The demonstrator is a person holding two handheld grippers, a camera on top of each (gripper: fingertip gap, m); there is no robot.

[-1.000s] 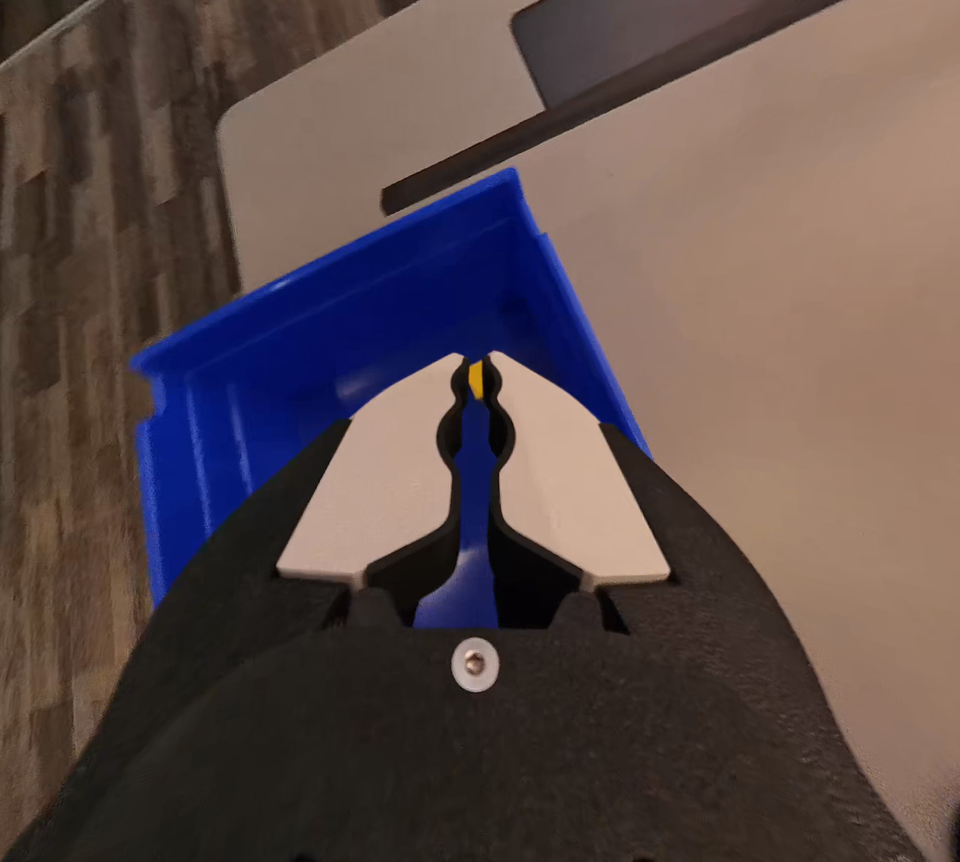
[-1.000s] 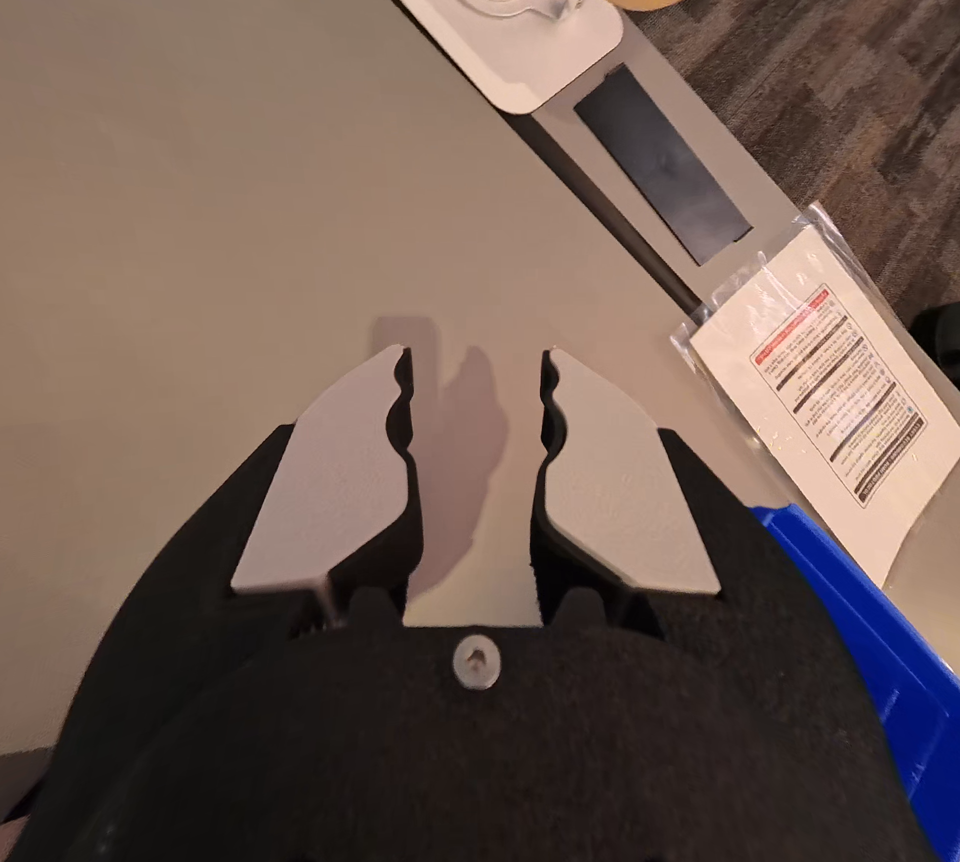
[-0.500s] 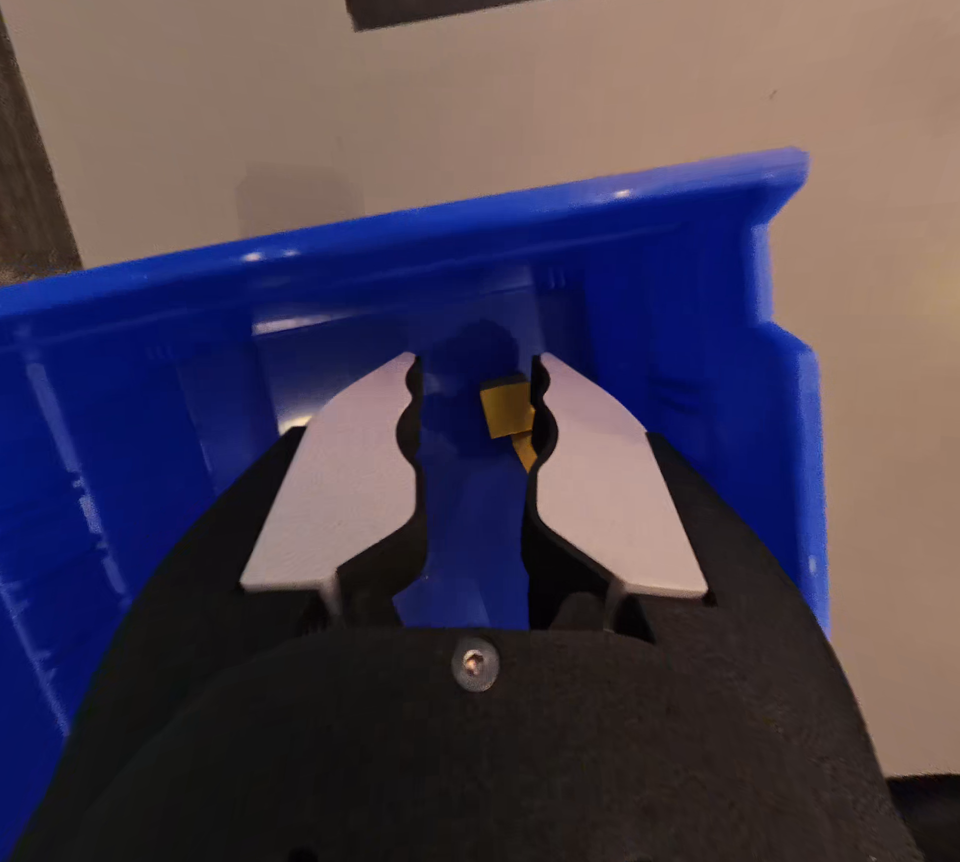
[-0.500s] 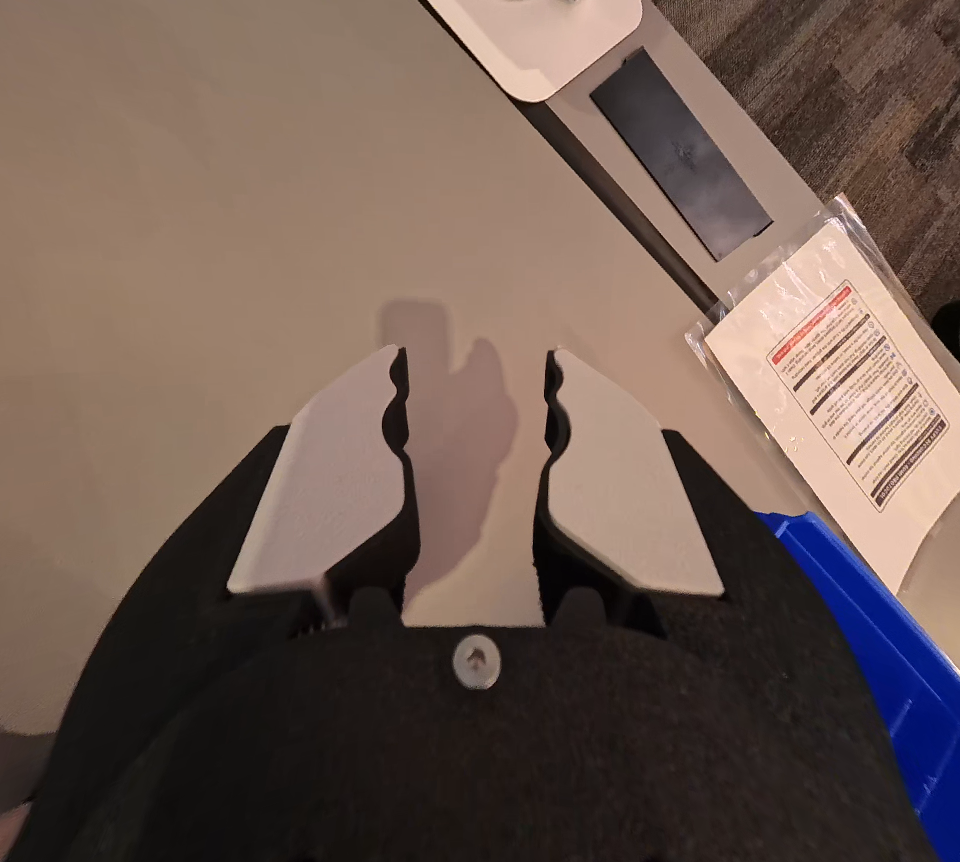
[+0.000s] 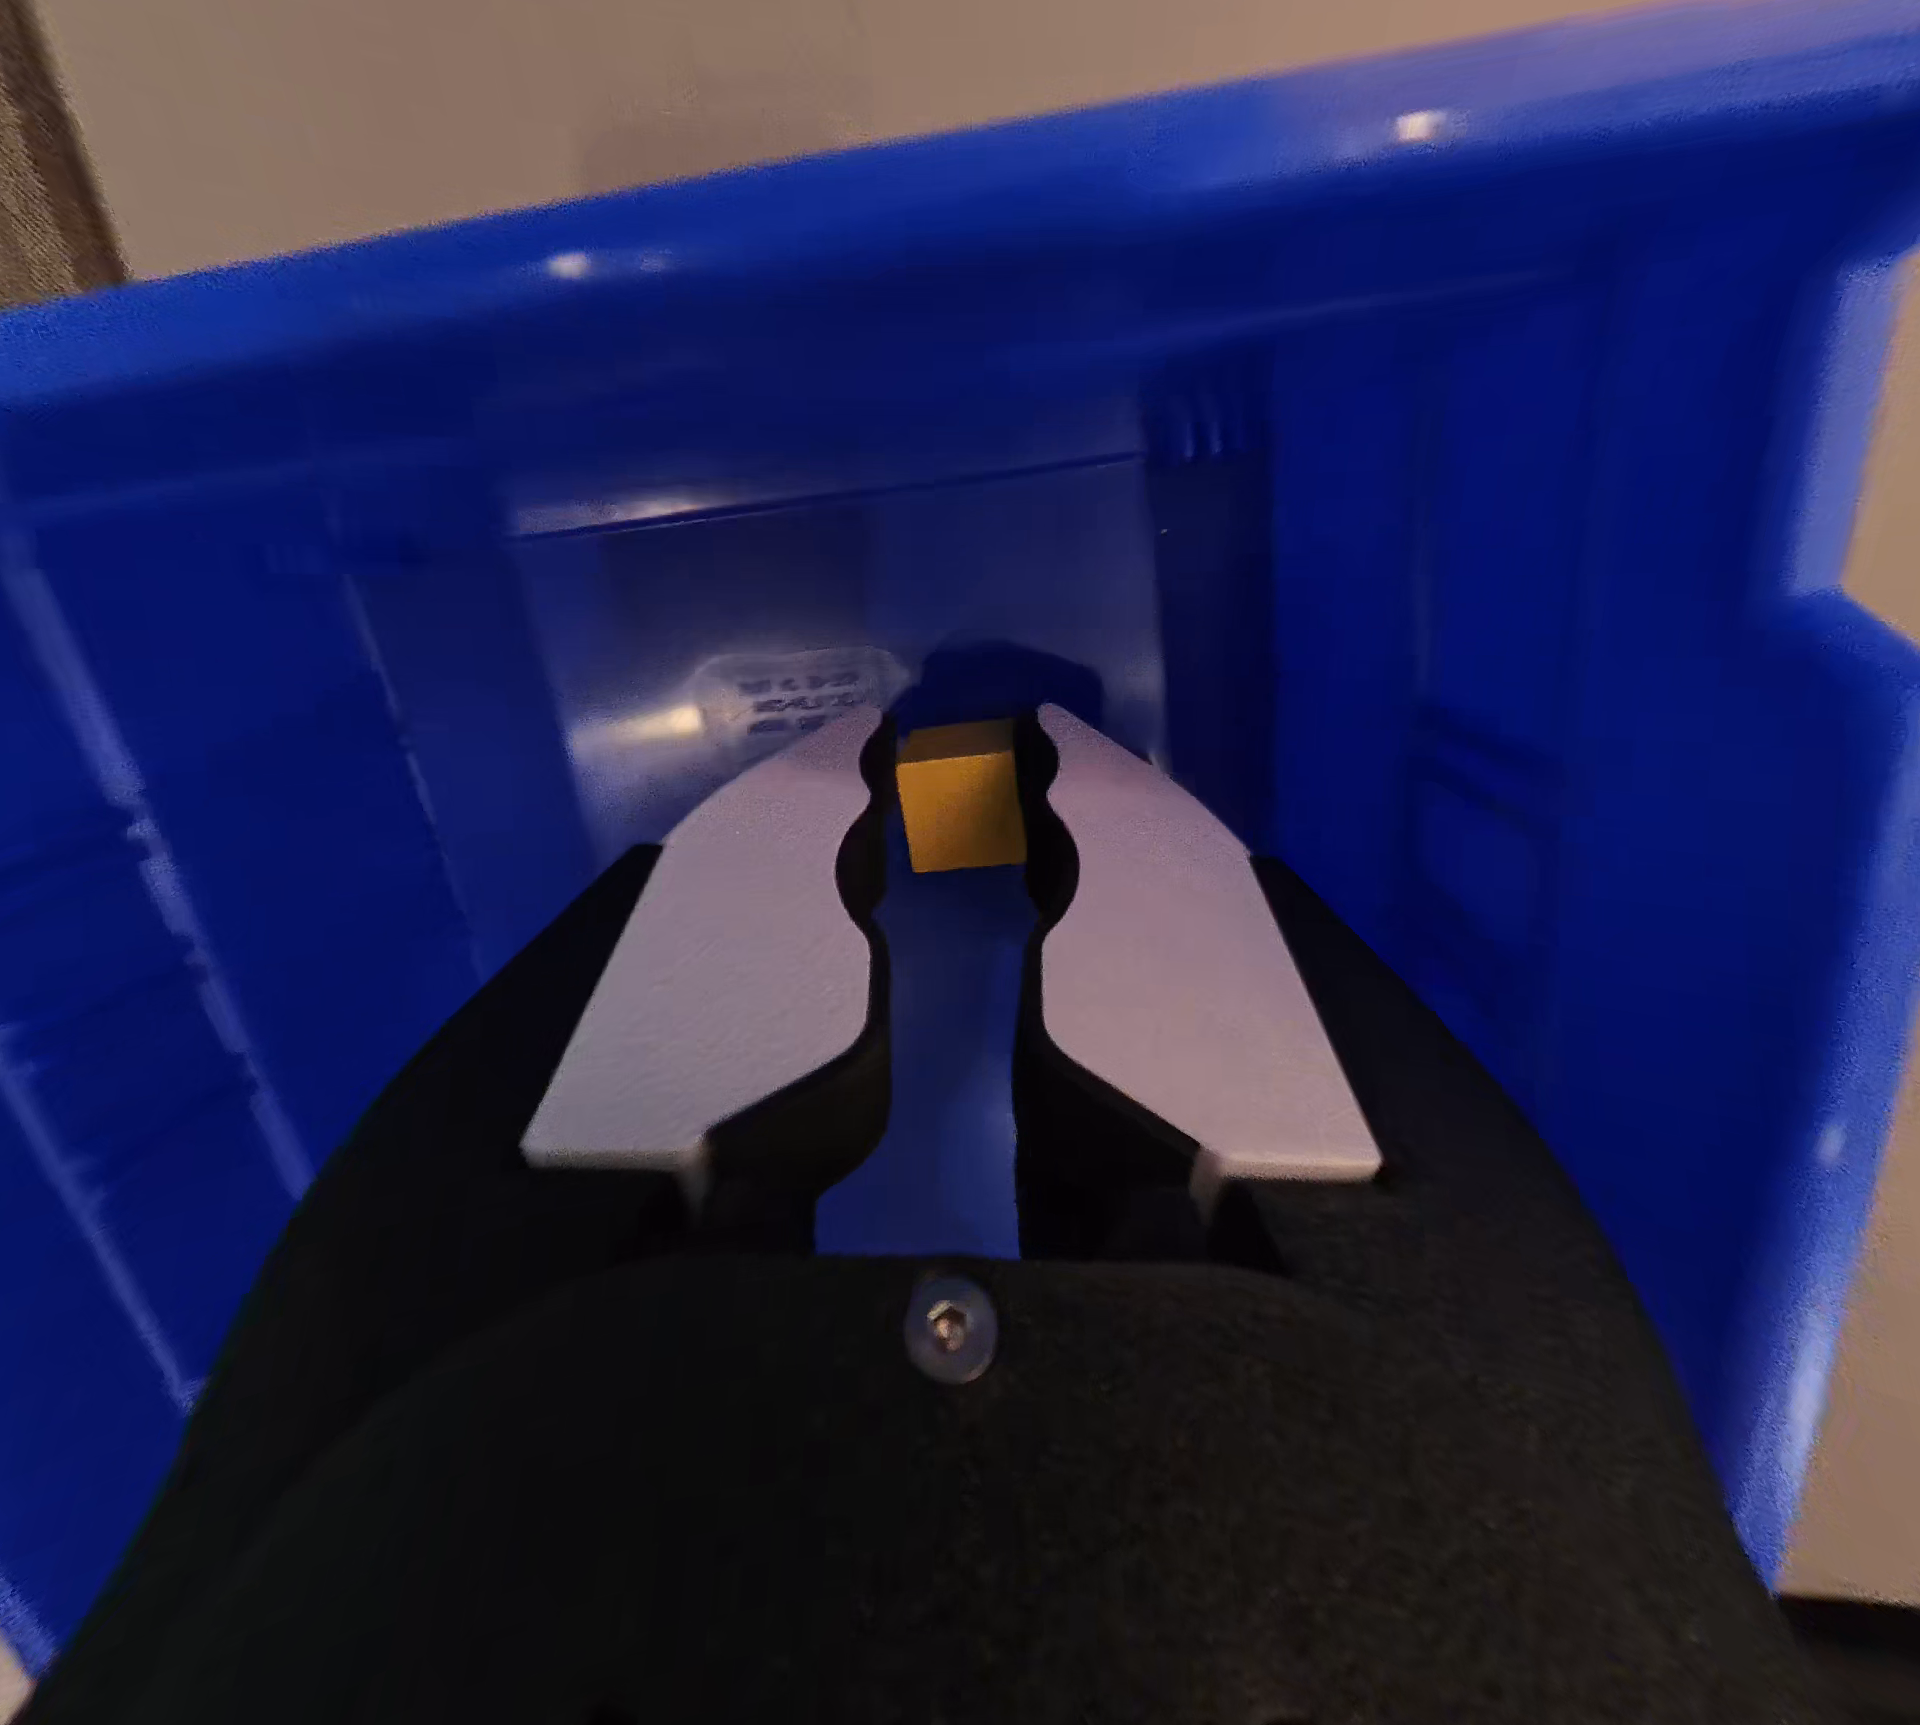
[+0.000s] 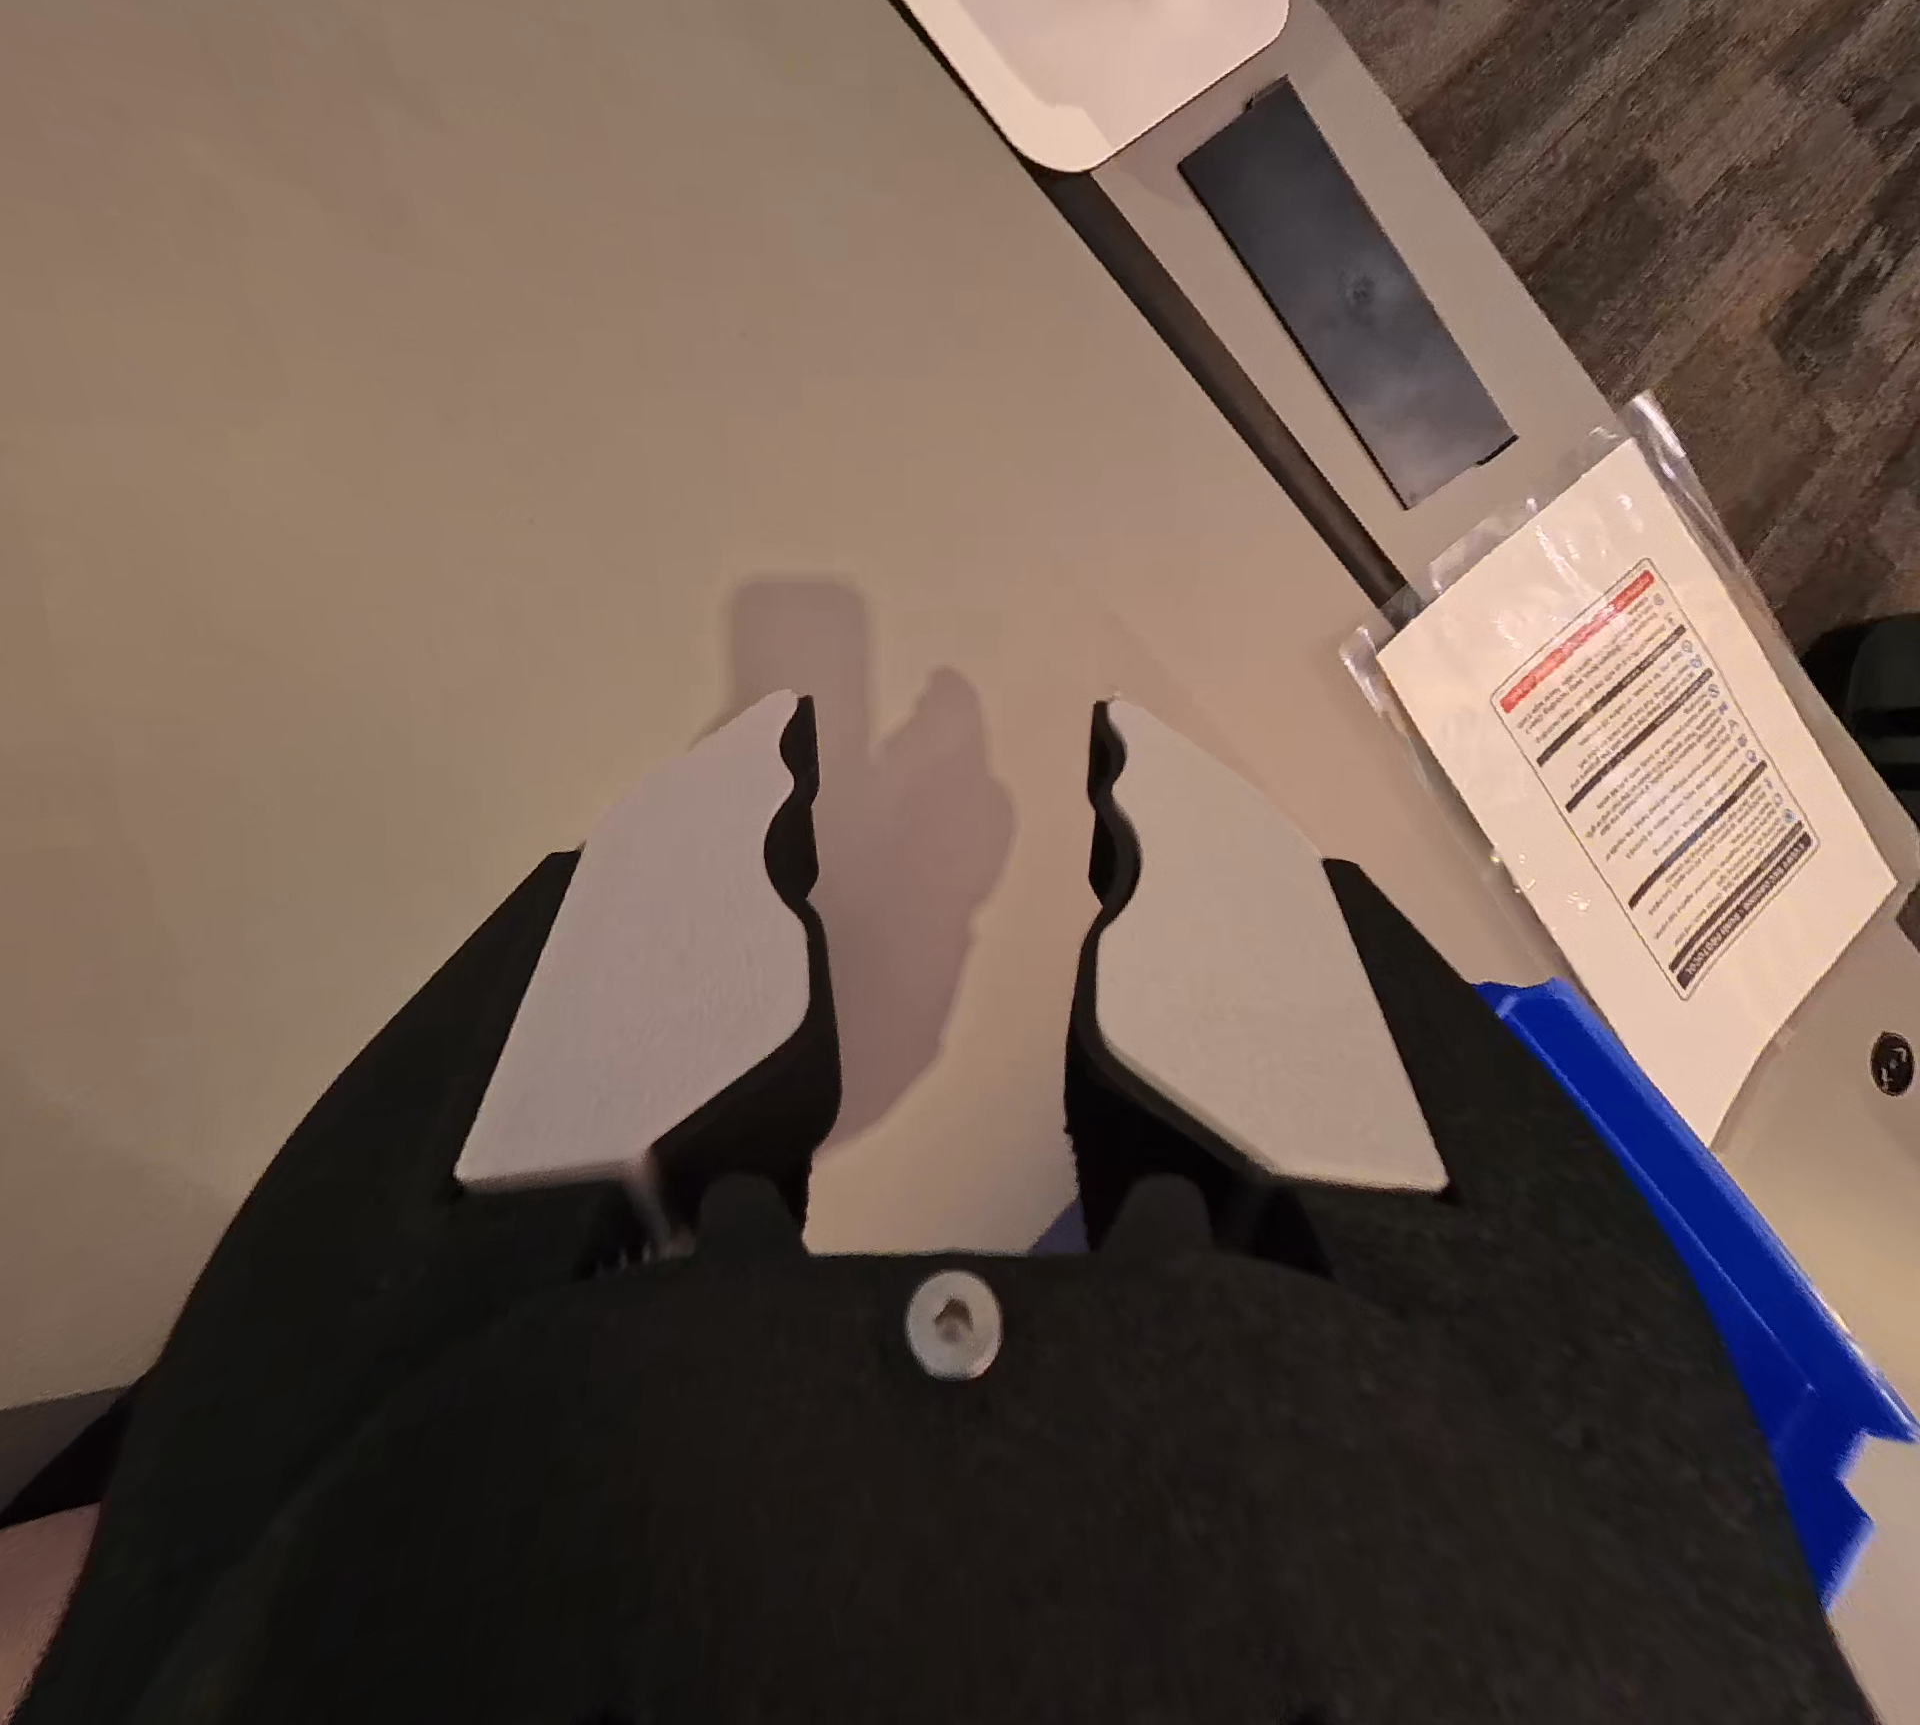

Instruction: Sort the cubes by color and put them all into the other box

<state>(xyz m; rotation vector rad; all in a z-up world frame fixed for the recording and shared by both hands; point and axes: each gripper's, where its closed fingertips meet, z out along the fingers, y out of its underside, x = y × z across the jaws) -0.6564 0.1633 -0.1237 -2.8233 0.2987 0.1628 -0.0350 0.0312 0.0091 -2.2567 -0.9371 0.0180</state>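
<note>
Only leftward, fingers (image 5: 774,906) pinching yellow cube (image 5: 958,808) inside blue box (image 5: 1507,387); right fingers (image 6: 665,937) spread.

The left gripper (image 5: 956,719) is pressing deeper into the blue box (image 5: 935,345), whose far wall is now filling the left wrist view where table and floor showed a second ago. Its fingers, spread half a second ago, are closing around the yellow cube (image 5: 961,808), now centred between them. The right wrist view is drifting slightly, the laminated sheet (image 6: 1704,782) sliding right.
</note>
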